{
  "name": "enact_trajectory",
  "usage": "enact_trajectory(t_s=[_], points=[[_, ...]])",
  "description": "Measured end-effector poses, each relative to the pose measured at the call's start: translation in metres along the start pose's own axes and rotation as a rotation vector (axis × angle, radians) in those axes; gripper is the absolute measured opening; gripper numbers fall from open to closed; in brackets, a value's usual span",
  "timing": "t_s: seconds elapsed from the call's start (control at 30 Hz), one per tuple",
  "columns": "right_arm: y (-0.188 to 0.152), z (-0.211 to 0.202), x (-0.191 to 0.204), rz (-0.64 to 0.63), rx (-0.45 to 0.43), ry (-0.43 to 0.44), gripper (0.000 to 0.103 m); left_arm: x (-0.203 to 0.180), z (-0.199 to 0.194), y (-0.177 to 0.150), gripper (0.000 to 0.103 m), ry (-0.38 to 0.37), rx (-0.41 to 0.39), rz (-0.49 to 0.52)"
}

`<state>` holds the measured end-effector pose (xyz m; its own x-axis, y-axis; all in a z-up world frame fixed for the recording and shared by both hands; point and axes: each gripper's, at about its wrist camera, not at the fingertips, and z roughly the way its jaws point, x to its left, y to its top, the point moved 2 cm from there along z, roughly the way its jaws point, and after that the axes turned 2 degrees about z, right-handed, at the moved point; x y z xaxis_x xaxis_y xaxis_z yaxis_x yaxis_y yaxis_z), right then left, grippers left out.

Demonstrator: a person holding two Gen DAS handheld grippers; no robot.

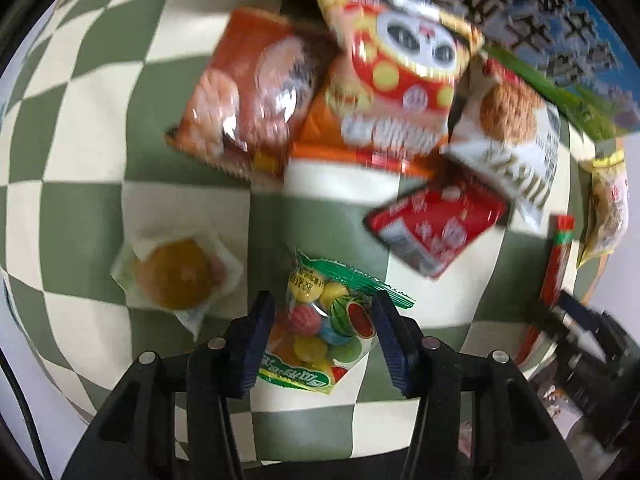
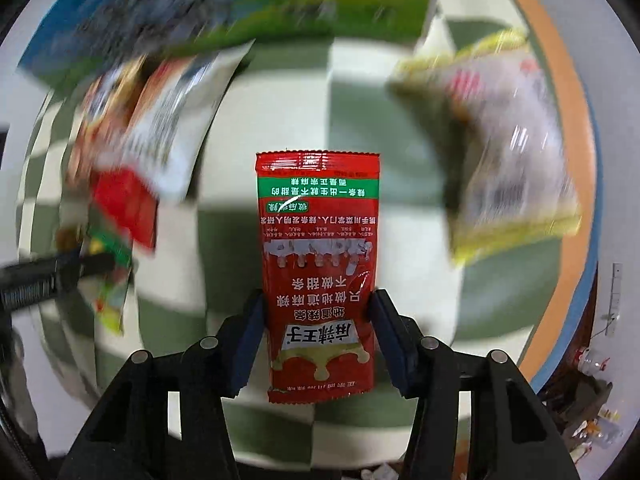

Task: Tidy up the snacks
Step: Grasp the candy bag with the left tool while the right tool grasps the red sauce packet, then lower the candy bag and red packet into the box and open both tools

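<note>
In the left wrist view my left gripper (image 1: 322, 336) is shut on a clear bag of colourful fruit candies (image 1: 324, 328) with a green edge, holding it above the green-and-white checked cloth (image 1: 80, 216). In the right wrist view my right gripper (image 2: 318, 332) is shut on a long red spicy-strip packet (image 2: 318, 264), which stands up between the fingers and is sharp while the background is blurred. That red packet also shows edge-on at the right of the left wrist view (image 1: 556, 260), with the right gripper below it.
A heap of snack bags lies ahead: an orange bag (image 1: 248, 88), a red-and-yellow cartoon bag (image 1: 400, 64), a white biscuit bag (image 1: 508, 128), a small red packet (image 1: 436, 224). A wrapped round cake (image 1: 176, 268) lies left. A blue-green box (image 1: 552, 40) stands behind. A yellow-edged bag (image 2: 504, 144) lies right.
</note>
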<state>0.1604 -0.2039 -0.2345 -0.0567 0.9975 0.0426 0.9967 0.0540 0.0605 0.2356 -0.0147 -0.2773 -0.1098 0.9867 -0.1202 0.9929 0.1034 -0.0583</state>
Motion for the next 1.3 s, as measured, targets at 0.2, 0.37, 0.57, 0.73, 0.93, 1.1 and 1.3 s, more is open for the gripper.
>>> enact_trajectory(t_s=[0.2, 0.37, 0.57, 0.73, 0.93, 1.1, 1.3], points=[[-0.010, 0.005, -0.009, 0.076, 0.028, 0.085, 0.066, -0.012, 0.014, -0.012, 0.053, 0.019, 0.066, 0.104], [-0.006, 0.002, -0.015, 0.078, 0.008, 0.077, 0.071, -0.036, -0.016, -0.014, 0.054, 0.031, 0.022, 0.224], [0.003, 0.003, -0.001, 0.045, 0.003, 0.028, 0.071, -0.068, 0.000, -0.041, 0.066, 0.152, 0.071, 0.460], [-0.012, 0.010, 0.021, 0.013, -0.004, -0.007, 0.073, -0.049, 0.025, -0.046, 0.052, 0.200, 0.061, 0.347], [-0.027, 0.022, 0.042, -0.023, -0.009, -0.028, 0.071, -0.027, 0.030, -0.039, 0.050, 0.102, 0.041, 0.110], [-0.031, 0.032, 0.056, -0.081, -0.054, -0.093, 0.052, -0.017, 0.026, -0.050, 0.046, 0.112, 0.021, 0.094], [-0.038, -0.010, 0.060, -0.054, -0.078, 0.068, 0.049, -0.016, -0.030, -0.049, 0.045, 0.059, -0.038, 0.083]])
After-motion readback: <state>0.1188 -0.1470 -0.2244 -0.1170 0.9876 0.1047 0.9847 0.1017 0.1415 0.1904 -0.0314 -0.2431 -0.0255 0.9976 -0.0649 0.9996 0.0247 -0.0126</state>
